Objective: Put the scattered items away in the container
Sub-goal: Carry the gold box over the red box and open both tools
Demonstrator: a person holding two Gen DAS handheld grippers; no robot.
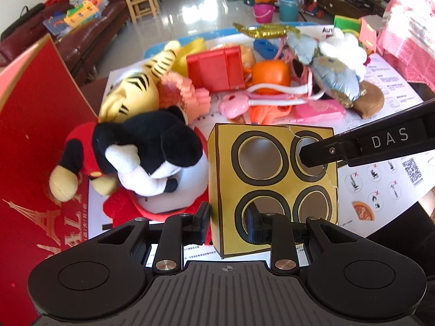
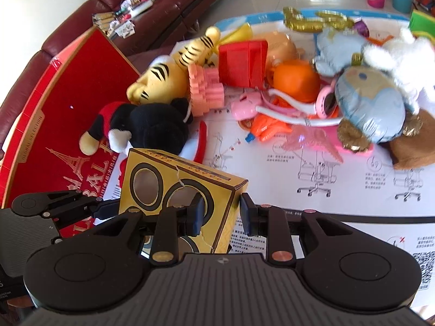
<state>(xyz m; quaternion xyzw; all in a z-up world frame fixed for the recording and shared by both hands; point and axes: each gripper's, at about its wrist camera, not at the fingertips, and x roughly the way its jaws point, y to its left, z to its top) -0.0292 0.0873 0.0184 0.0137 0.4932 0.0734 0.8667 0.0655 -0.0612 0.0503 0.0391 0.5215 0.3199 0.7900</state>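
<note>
The left wrist view faced the yellow cardboard box [image 1: 272, 187] square on, showing four round black-ringed cut-outs with greyish film behind them and a tear running from its top edge down the right side. The right wrist view saw the same box [image 2: 179, 190] at an angle, revealing its narrow top face printed with small dots and slots, which the other view did not show.

The left hand-held gripper [image 1: 228, 221] was clamped on the box's near left edge, one finger outside the wall and the other inside the lower left cut-out. The right hand-held gripper [image 2: 218, 214] was closed on the box's right corner, one pad against the front face by a cut-out, the other on the side wall. In the left wrist view its finger [image 1: 323, 153] reached in from the right, its tip in the upper right hole.

The box stood upright on the paper-covered tabletop [image 2: 312, 168], just right of a soft black, white and red plush mouse [image 1: 141, 152]. Behind it lay a striped yellow plush tiger [image 1: 136, 92], a glossy red plastic block [image 1: 214, 68], a smooth orange ball [image 2: 296, 77] and a crinkled pale blue foil balloon [image 2: 372, 106]. At the left stood the red cardboard container [image 1: 40, 108], its wall printed with a gold tower.
</note>
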